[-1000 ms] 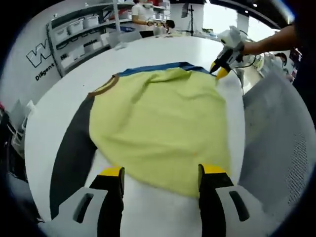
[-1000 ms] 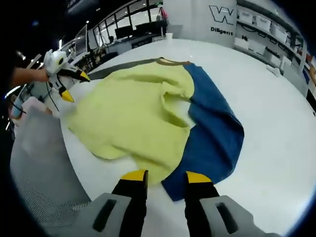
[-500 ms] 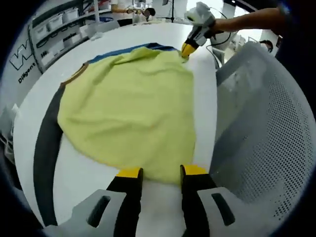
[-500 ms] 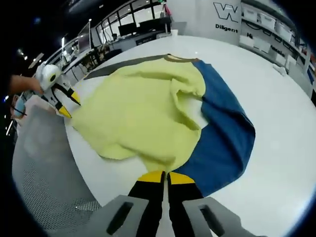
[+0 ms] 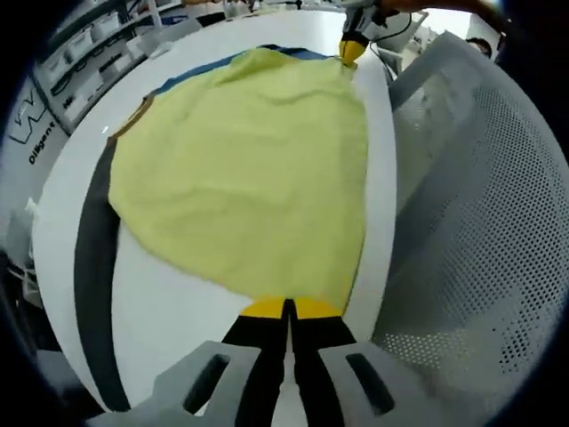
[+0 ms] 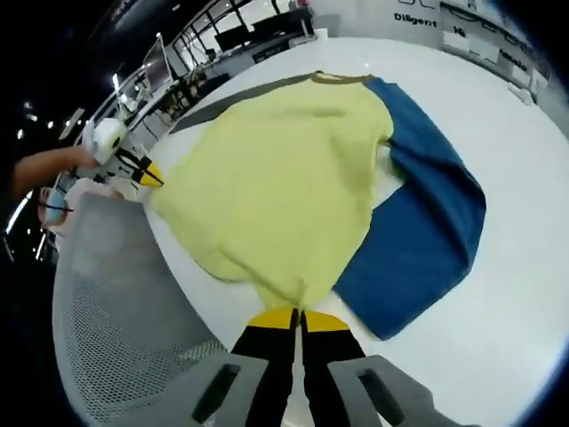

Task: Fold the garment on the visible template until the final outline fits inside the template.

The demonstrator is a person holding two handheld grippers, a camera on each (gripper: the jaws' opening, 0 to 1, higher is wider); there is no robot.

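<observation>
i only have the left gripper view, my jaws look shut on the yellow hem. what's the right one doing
Observer: The right gripper is shut on the garment too, pinching the yellow hem at its near edge.
Operator: is the blue sleeve folded in or lying out
Observer: The blue sleeve lies spread flat on the white table, beside the yellow body, not folded over it.
Operator: anything next to the table on that side
Observer: A grey mesh chair back stands against the table edge, close under the left gripper, which pinches the far corner of the yellow hem.
</observation>
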